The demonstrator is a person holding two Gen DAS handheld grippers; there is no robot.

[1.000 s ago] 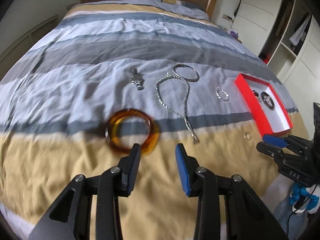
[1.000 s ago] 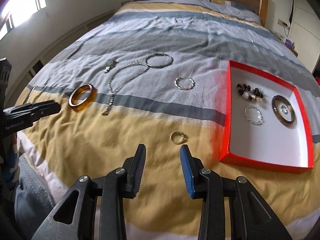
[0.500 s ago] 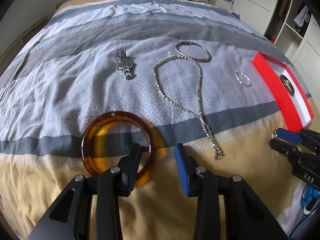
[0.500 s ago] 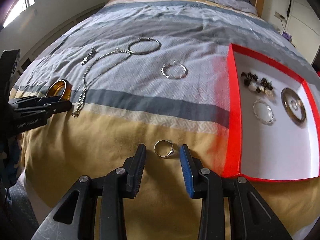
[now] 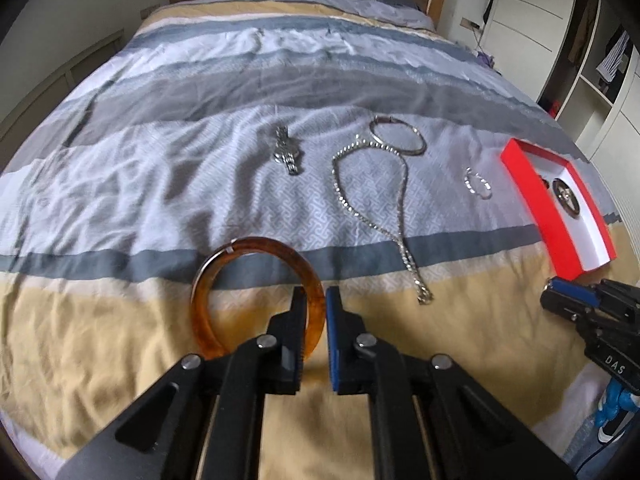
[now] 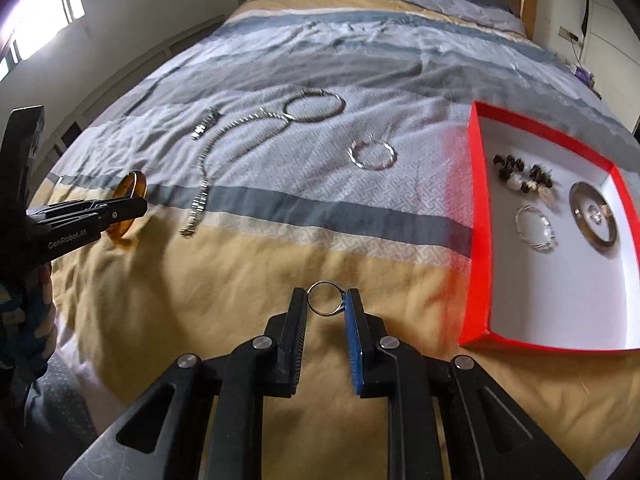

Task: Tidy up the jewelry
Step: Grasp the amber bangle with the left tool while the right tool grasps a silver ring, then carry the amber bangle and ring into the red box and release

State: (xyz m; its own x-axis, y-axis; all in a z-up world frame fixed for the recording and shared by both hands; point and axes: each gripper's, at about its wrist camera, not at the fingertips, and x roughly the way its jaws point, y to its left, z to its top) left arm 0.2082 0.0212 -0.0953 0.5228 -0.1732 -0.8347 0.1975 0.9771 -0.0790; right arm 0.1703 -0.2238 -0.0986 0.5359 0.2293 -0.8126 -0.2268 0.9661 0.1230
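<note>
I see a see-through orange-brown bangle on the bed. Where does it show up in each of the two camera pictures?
Left wrist view: the translucent amber plastic bangle sits low, centre-left, its right rim between the jaws of the closing left gripper.
Right wrist view: the same bangle is at the far left edge, seen nearly edge-on behind the left gripper.
Shared landmark: the long silver chain necklace lies just right of it in both.

1. You get soft daylight from the window at upper left – it glares white.
2. Fisheye bends both views' edges, with dark corners.
3. The bedspread looks slightly blurred.
</note>
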